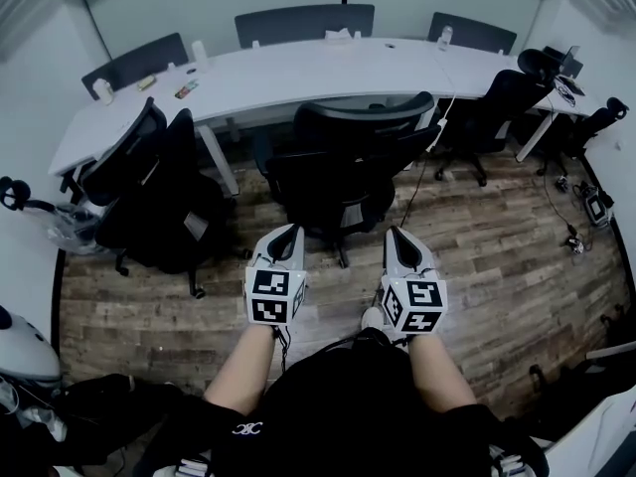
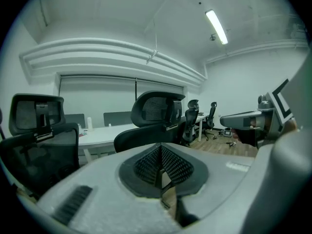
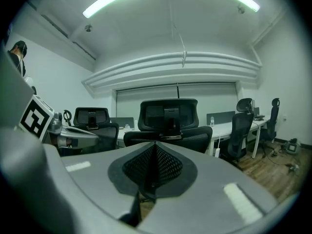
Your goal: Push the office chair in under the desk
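A black mesh office chair (image 1: pixel 343 157) stands in front of the long white desk (image 1: pixel 328 68), its back and headrest turned toward me. My left gripper (image 1: pixel 290 231) and right gripper (image 1: pixel 396 233) are held side by side just short of the chair's back, both shut and empty. In the left gripper view the chair (image 2: pixel 156 113) rises ahead and slightly right of the left gripper (image 2: pixel 161 172), with the desk (image 2: pixel 102 133) behind it. In the right gripper view the chair (image 3: pixel 168 116) sits straight ahead of the right gripper (image 3: pixel 155 167).
Two more black chairs stand at the left (image 1: pixel 149 182) and another at the right (image 1: pixel 497 107). Cables and a device (image 1: pixel 578 237) lie on the wooden floor at the right. Small items and a bottle (image 1: pixel 444 36) stand on the desk. Dark bags (image 1: pixel 89 415) lie at lower left.
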